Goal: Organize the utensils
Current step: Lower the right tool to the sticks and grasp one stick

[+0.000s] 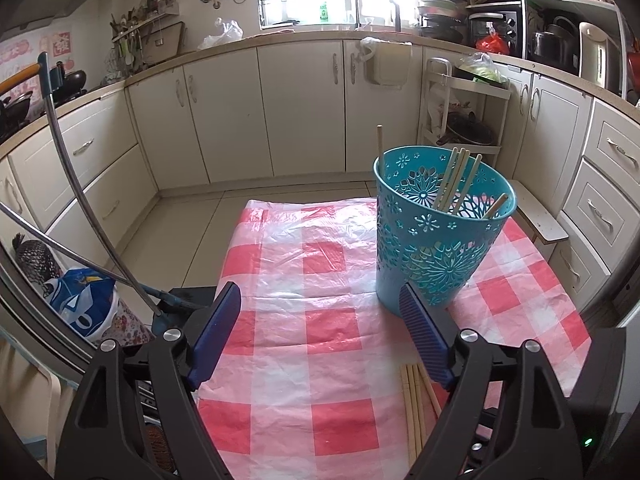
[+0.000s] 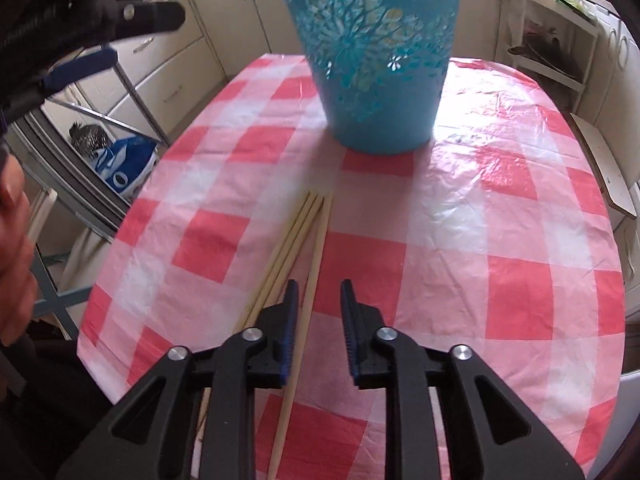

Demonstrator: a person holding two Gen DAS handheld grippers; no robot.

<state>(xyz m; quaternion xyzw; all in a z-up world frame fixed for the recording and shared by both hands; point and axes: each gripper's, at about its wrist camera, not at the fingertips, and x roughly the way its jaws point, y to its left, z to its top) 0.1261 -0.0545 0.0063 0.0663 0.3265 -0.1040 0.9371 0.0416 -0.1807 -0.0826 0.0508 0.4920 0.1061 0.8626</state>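
Note:
A teal cut-out holder (image 1: pixel 440 232) stands on the red-and-white checked tablecloth (image 1: pixel 320 288) and holds several wooden chopsticks (image 1: pixel 456 180). Several more chopsticks (image 1: pixel 416 404) lie flat on the cloth near the front. My left gripper (image 1: pixel 320 304) is open and empty, above the cloth just left of the holder. In the right wrist view the holder (image 2: pixel 376 60) stands ahead and the loose chopsticks (image 2: pixel 296 240) lie in front of it. My right gripper (image 2: pixel 320 292) is open low over them, with one chopstick (image 2: pixel 316 264) lying between its fingers. The left gripper (image 2: pixel 80 68) shows at the upper left.
The small table stands in a kitchen with cream cabinets (image 1: pixel 280 108) all around. A metal frame (image 1: pixel 80 184) and a blue bag (image 1: pixel 84 300) sit on the floor to the left. A white rack (image 1: pixel 460 112) and a stool (image 1: pixel 536 216) stand to the right.

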